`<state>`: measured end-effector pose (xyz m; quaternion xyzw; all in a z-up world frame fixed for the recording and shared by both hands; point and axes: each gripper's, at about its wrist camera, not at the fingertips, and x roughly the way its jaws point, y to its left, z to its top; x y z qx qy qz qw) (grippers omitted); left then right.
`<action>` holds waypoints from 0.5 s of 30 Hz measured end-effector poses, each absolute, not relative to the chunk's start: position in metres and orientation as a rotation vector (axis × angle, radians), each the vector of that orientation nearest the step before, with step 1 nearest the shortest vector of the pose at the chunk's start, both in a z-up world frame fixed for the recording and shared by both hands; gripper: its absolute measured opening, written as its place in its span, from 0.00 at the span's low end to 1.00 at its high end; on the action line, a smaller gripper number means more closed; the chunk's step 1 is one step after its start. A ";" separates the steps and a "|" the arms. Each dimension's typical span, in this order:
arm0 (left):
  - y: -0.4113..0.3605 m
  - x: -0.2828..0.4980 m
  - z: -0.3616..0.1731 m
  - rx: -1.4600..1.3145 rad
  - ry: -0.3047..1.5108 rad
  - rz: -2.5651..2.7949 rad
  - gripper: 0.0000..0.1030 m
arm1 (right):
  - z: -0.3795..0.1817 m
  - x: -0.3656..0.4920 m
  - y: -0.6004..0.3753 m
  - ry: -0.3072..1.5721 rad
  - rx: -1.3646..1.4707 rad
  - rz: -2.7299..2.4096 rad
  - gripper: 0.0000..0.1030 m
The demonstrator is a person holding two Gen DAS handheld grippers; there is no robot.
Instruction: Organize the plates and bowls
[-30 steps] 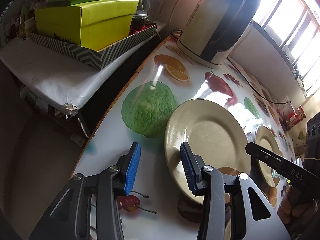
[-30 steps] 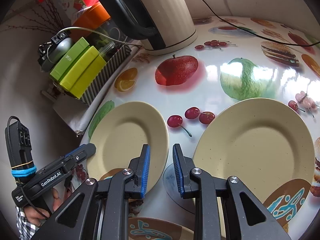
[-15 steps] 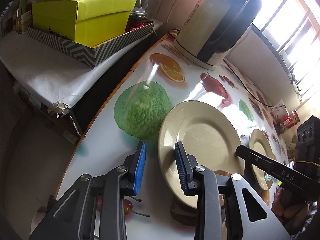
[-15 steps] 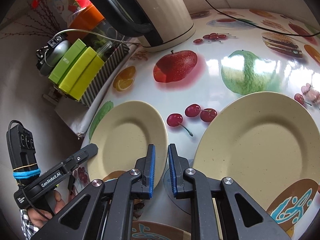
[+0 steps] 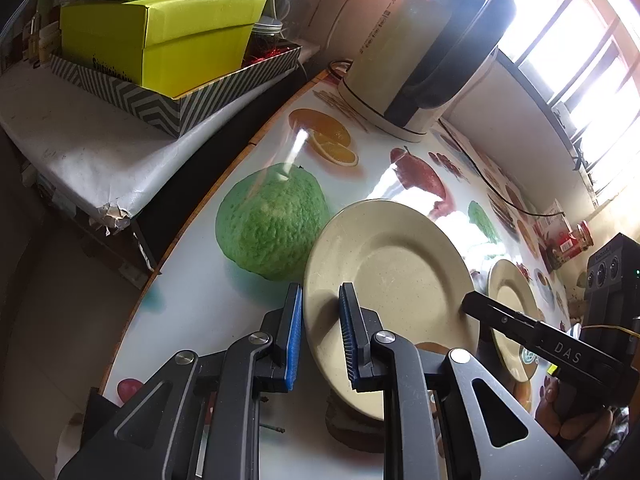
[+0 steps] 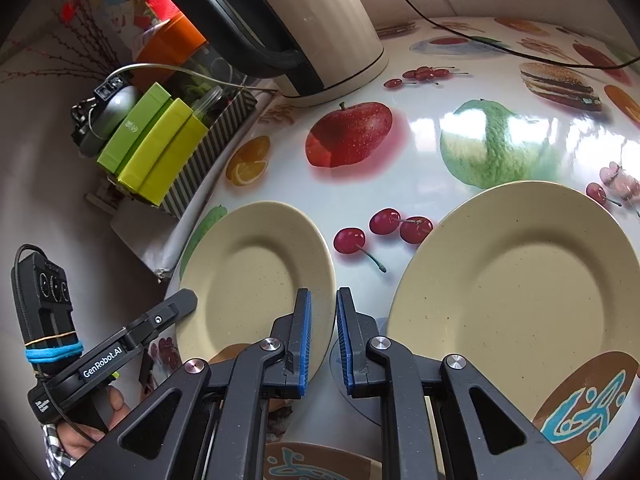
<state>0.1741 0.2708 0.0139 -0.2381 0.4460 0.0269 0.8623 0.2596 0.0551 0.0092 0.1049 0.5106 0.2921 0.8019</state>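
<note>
A small cream plate (image 5: 392,264) (image 6: 256,268) lies on the fruit-print table near its left edge. My left gripper (image 5: 320,294) straddles the plate's left rim. Its jaws are closing, with the rim between the blue pads and a thin gap still showing. In the right wrist view the left gripper (image 6: 188,300) reaches that same rim. My right gripper (image 6: 323,294) is shut on the plate's opposite rim, and the right gripper's tip (image 5: 472,304) shows there in the left wrist view. A larger cream plate (image 6: 512,280) (image 5: 508,304) with a brown and blue logo lies just to the right.
A cream and black kettle (image 5: 424,52) (image 6: 304,20) stands at the back with its cable across the table. Green boxes in a chevron tray (image 5: 160,40) sit on a side shelf past the table's left edge (image 5: 192,216). Another patterned dish (image 6: 304,464) lies under my right gripper.
Both pairs of jaws have narrowed around the small plate's rims, the left one from wide apart. Neither hand has shifted and the plate lies where it was.
</note>
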 end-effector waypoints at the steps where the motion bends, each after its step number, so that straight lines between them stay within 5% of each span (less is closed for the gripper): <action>1: 0.271 0.173 0.014 -0.503 0.937 0.057 0.18 | 0.010 0.259 0.054 1.095 0.227 0.627 0.13; 15: 0.259 0.150 0.036 -0.492 0.903 0.030 0.18 | 0.034 0.232 0.037 1.056 0.243 0.635 0.13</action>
